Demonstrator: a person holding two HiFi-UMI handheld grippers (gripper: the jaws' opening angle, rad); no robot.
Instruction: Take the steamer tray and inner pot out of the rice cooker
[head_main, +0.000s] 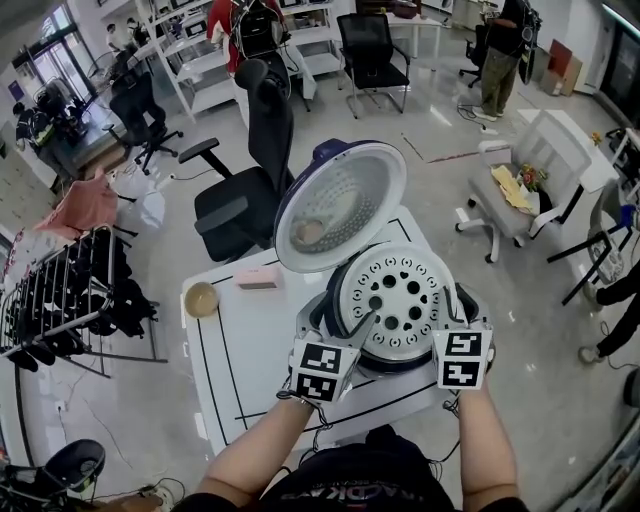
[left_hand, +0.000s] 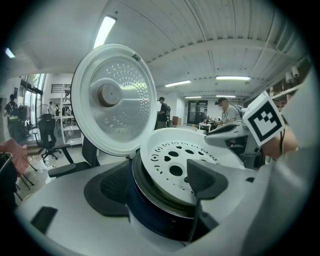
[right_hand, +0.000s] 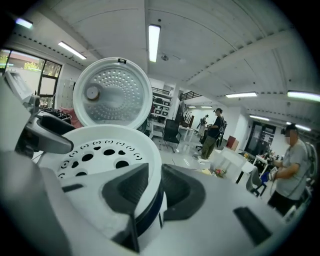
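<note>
White table (head_main: 215, 350) with black lines, in a bright open office, carries the rice cooker (head_main: 312, 322) close in front of me. My left hand-held gripper (head_main: 347, 328) (left_hand: 160, 176) grips the near left rim of the steamer tray (head_main: 400, 295) (left_hand: 172, 150). Its jaws are drawn in, one pad lying on the tray's perforated white face and the other outside against the dark wall just below it. My right hand-held gripper (head_main: 455, 318) (right_hand: 154, 188) takes the opposite rim the same way, set narrow and clamped on the tray's white wall (right_hand: 100, 145), with one pad inside and one outside. The tray sits on top of the open cooker, tilted a little, and covers the cavity. A dark band (left_hand: 150, 202) with a metal lip shows under it in the left gripper view, though I cannot tell whether that is the inner pot.

Behind the tray the hinged lid (head_main: 340, 205) stands upright, its dotted inner plate facing me. To the left on the table are a small tan bowl (head_main: 201, 298) and a pink box (head_main: 258, 278), well apart from the cooker. Beyond the table's far edge stands a black office chair (head_main: 250, 190), with a rack of dark clothes (head_main: 60, 290) off to the left and a white chair (head_main: 520, 190) off to the right. People stand in the distance (right_hand: 216, 132).
</note>
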